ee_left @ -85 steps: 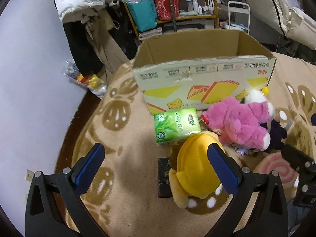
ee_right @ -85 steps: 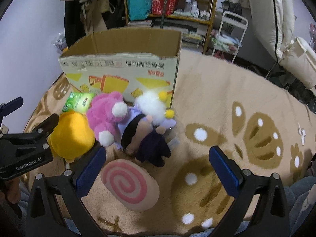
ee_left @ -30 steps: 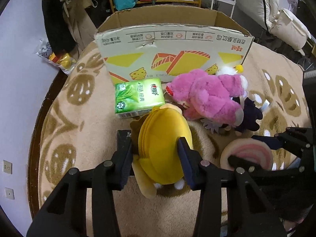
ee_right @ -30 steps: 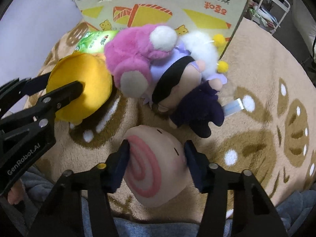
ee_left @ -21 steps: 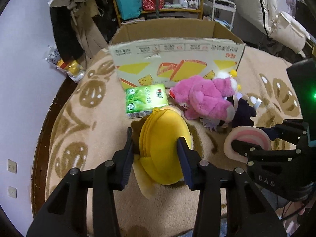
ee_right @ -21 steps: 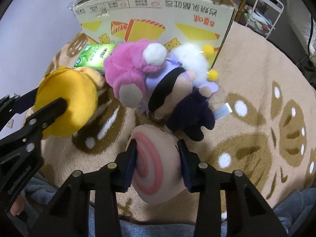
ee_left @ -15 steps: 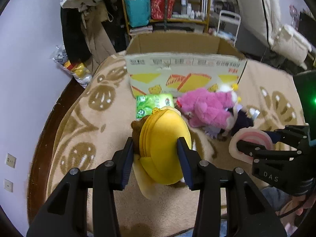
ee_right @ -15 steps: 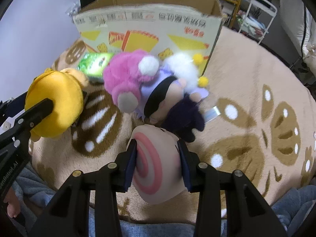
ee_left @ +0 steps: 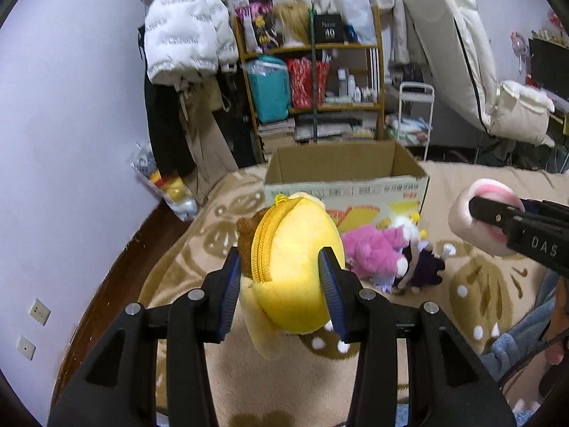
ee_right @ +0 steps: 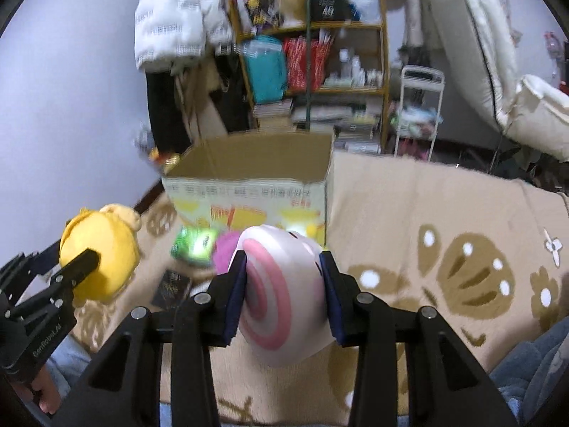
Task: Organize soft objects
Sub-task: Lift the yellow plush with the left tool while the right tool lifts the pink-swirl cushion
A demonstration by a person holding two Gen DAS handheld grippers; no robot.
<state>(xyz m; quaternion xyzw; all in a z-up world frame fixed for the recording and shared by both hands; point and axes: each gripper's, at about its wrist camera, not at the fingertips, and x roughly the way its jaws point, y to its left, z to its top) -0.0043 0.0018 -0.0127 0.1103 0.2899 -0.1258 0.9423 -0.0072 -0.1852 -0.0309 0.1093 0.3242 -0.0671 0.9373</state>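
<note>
Cluttered bedroom, patterned rug (ee_left: 199, 249), open box (ee_left: 341, 174): left claw (ee_left: 282, 277) squeezes a light yellow plush (ee_left: 295, 249), right claw (ee_right: 282, 284) a squashy pink swirl cushion (ee_right: 281, 284), both gripped mid-body.

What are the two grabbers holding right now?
Left gripper: shut on the yellow plush.
Right gripper: shut on the pink swirl plush.
</note>
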